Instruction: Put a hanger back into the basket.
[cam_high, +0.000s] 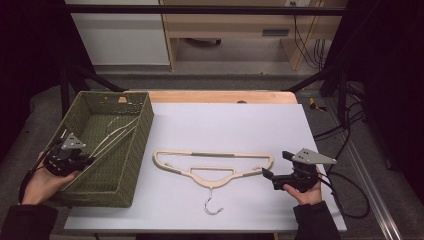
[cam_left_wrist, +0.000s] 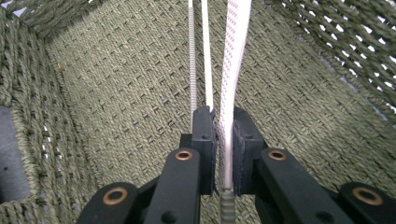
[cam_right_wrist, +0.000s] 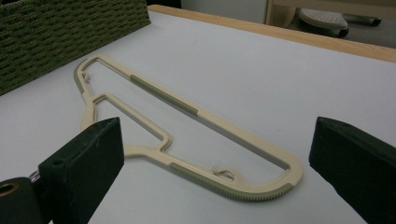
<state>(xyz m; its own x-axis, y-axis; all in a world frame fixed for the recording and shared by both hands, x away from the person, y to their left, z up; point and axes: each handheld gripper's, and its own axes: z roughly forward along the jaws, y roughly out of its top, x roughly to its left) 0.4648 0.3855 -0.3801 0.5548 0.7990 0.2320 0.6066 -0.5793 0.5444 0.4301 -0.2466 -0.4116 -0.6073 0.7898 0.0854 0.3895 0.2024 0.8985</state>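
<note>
The left hand-held gripper (cam_left_wrist: 223, 140) is clamped on a white hanger (cam_high: 116, 134) inside the green woven basket (cam_high: 131, 150); its far end is cut off in the left gripper view. The right hand-held gripper (cam_high: 274, 166) stands apart beside the cream hanger (cam_high: 214, 161) on the tabletop (cam_high: 260, 125). No writing is legible

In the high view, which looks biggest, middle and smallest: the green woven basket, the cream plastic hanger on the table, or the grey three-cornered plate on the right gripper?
1. Green woven basket, clearly largest.
2. Cream plastic hanger lying flat on the table.
3. Grey three-cornered plate on the right gripper, smallest.
</note>
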